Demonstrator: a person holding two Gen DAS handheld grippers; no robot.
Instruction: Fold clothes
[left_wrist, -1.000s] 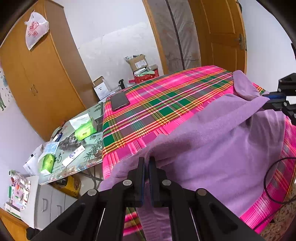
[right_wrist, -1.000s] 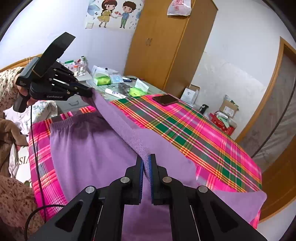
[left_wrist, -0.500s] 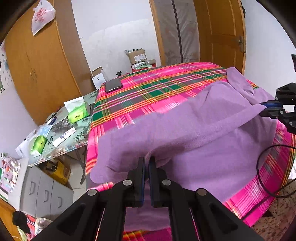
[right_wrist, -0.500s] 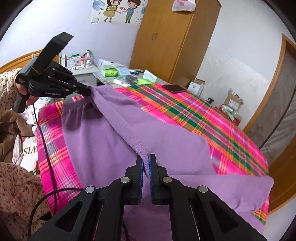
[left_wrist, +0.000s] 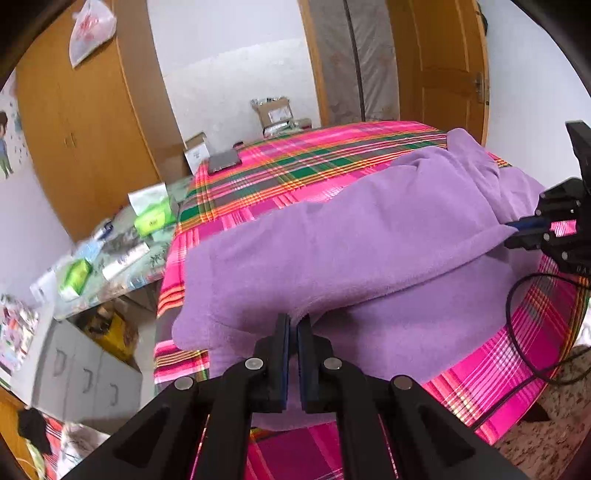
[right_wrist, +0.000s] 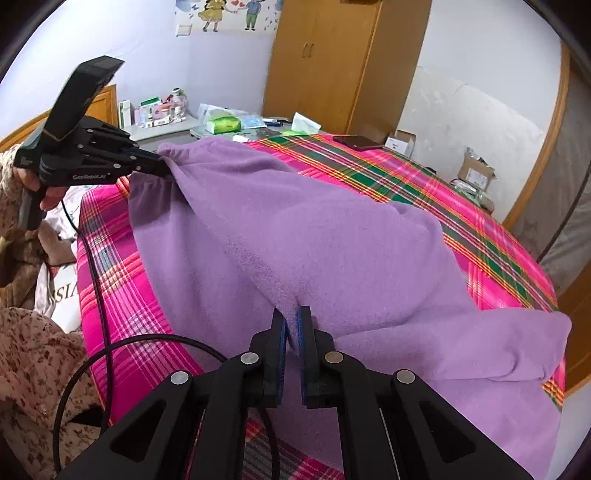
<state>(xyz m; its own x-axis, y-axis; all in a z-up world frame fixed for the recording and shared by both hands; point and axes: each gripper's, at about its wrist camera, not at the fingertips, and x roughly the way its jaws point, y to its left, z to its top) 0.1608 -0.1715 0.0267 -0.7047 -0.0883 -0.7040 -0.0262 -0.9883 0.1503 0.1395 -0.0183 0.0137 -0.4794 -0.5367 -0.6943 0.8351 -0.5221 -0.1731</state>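
My left gripper (left_wrist: 291, 334) and right gripper (right_wrist: 291, 326) stay pinched tight on the purple fleece pants (left_wrist: 369, 240). I've lowered the top half nearer the plaid bedspread (left_wrist: 295, 173), so this fold is nearly down.

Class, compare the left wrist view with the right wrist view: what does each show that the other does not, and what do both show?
Left wrist only: a yellow bag under the side table and grey drawers.

Right wrist only: a cartoon wall poster in full, and the hand holding the left tongs.

Both: the purple garment pinched by both tongs over the pink plaid cover, the wooden wardrobe, and the dark phone.
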